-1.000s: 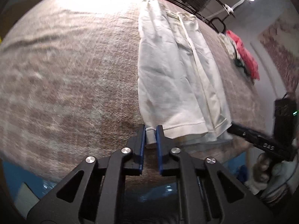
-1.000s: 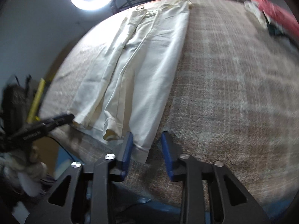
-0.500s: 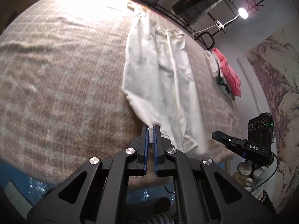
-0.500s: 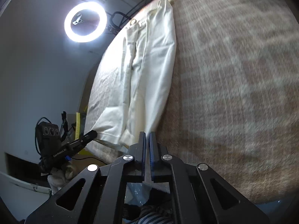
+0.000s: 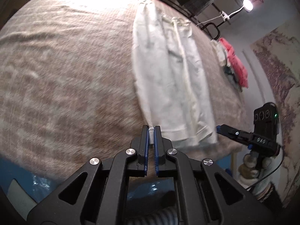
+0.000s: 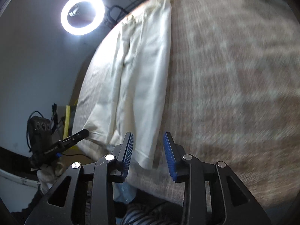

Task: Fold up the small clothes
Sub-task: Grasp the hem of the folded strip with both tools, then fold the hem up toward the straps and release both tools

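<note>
A pair of white trousers [image 5: 174, 78] lies lengthwise on the brown checked blanket [image 5: 65, 71], legs side by side and hems toward me. My left gripper [image 5: 151, 129] is shut on the near left corner of the hem, a strip of white cloth showing between its blue pads. In the right wrist view the trousers [image 6: 142, 75] reach down between the jaws of my right gripper [image 6: 148, 137], which are opening; the pads stand clear of the hem corner. Each gripper shows in the other's view: the right one [image 5: 219, 129] and the left one [image 6: 85, 131], both at the hem.
A pile of red and white clothes [image 5: 232, 60] lies at the blanket's far right edge. A ring light [image 6: 82, 14] and a clip lamp [image 5: 247, 4] shine beyond the table. Blue covering [image 5: 22, 168] shows below the blanket's near edge.
The left gripper closed tight on the hem corner and has kept hold. The right gripper, open a second ago, shut at the hem and has now spread open again.
</note>
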Available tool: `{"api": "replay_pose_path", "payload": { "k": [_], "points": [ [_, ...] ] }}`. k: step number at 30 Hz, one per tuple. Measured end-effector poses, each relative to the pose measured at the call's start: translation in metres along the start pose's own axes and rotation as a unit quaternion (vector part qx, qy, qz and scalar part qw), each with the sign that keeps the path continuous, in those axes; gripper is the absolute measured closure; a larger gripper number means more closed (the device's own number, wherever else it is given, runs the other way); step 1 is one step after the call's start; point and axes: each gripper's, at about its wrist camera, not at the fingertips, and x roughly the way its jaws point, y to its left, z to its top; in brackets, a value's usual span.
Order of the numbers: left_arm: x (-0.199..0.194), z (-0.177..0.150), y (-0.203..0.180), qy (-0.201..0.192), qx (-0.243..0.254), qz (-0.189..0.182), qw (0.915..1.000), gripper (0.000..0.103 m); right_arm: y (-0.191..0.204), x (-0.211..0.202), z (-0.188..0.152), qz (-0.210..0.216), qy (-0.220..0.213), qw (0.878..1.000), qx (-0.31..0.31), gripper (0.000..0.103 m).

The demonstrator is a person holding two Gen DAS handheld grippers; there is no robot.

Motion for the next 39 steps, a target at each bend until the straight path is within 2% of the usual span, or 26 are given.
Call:
{"api": "replay_pose_path", "payload": {
  "k": [4, 8, 10, 12, 13, 14, 18, 25, 33, 39],
  "points": [
    [-0.001, -0.002, 0.014, 0.014, -0.020, -0.021, 0.9995, 0.100, 0.000, 0.010, -0.005, 0.015, 0.012, 1.000, -0.003, 0.070],
    [0.010, 0.001, 0.016, 0.032, -0.028, -0.021, 0.9989, 0.096, -0.003, 0.014, -0.007, 0.044, 0.019, 0.999, 0.011, 0.070],
    [0.018, 0.001, 0.017, 0.045, -0.039, -0.029, 0.9978, 0.096, -0.002, 0.015, -0.008, 0.045, 0.019, 0.999, 0.005, 0.072],
    [0.019, 0.004, 0.016, 0.044, -0.036, -0.034, 0.9978, 0.096, -0.002, 0.015, -0.012, 0.047, 0.029, 0.998, 0.001, 0.084],
    [0.019, 0.004, 0.013, 0.044, -0.029, -0.032, 0.9981, 0.098, -0.003, 0.020, -0.013, 0.047, 0.038, 0.998, 0.002, 0.096],
    [0.018, 0.004, 0.011, 0.042, -0.024, -0.031, 0.9984, 0.098, -0.003, 0.023, -0.013, 0.047, 0.042, 0.998, 0.003, 0.098],
    [0.010, 0.007, 0.003, 0.026, -0.017, -0.036, 0.9989, 0.100, -0.002, 0.015, -0.010, 0.058, 0.028, 0.998, 0.006, 0.099],
    [-0.007, 0.035, -0.006, -0.013, -0.026, -0.058, 0.9979, 0.100, 0.012, -0.015, 0.017, 0.085, -0.030, 0.996, -0.008, 0.099],
    [-0.003, 0.083, -0.018, -0.043, -0.020, -0.057, 0.9972, 0.100, 0.017, -0.024, 0.066, 0.068, -0.059, 0.996, -0.017, 0.099],
    [0.021, 0.114, -0.020, -0.049, -0.020, -0.032, 0.9981, 0.100, 0.014, -0.012, 0.099, 0.053, -0.068, 0.996, -0.019, 0.099]
  ]
}}
